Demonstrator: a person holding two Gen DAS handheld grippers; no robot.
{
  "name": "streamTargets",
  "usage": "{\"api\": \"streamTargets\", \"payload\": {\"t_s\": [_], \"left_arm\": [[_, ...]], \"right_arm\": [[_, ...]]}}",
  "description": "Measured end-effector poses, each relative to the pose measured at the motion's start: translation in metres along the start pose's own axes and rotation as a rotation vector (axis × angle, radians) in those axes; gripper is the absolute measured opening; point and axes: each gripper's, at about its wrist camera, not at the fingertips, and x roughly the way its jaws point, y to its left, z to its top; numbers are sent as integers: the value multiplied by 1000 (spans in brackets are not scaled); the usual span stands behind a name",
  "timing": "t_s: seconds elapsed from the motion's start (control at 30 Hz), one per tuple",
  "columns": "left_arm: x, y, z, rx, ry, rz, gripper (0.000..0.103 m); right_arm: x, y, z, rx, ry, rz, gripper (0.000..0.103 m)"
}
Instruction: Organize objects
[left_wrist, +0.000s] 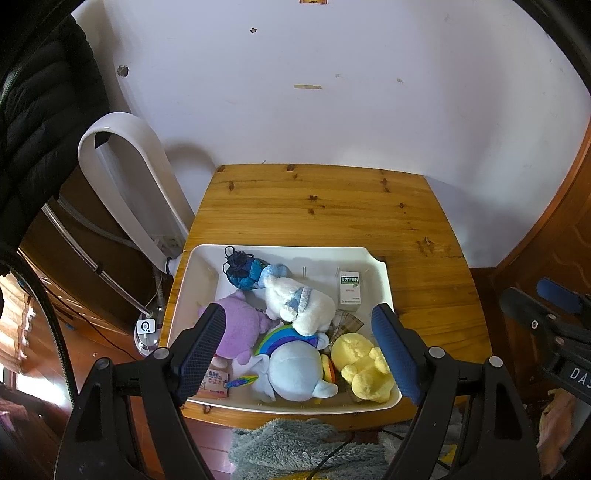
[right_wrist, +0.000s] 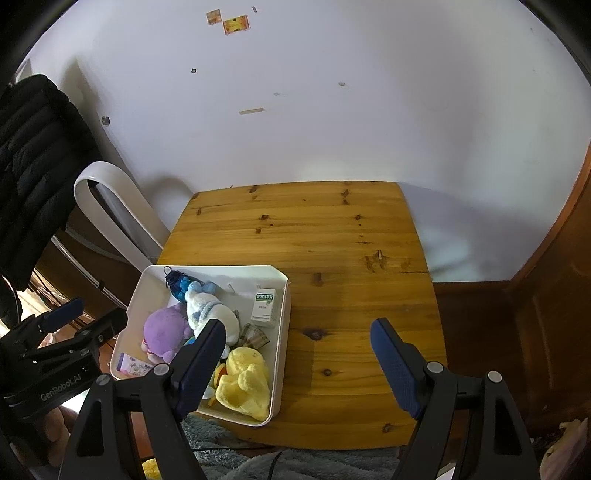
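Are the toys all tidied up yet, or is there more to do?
The toys already sit together in the white bin: yellow plush, purple plush, white plush and a small box. Nothing is in hand: both the left gripper and right gripper are open. The table outside looks bare.

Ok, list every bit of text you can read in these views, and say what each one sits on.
"GenRobot.AI": on the body of the left gripper, right wrist view.
"DAS", cut off at the frame edge: on the right gripper, left wrist view.
"Q": on the small white device on the floor.
White medicine box: green band of Chinese characters, too small to read.
Pink card in the tray: print too blurred.
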Motion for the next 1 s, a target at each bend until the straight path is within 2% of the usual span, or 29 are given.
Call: {"api": "streamTargets", "payload": {"t_s": [1.0], "left_arm": [[4,-2,-1,4,22,0,84]], "right_arm": [[5,-7,-3,12,6,-7,82]]}}
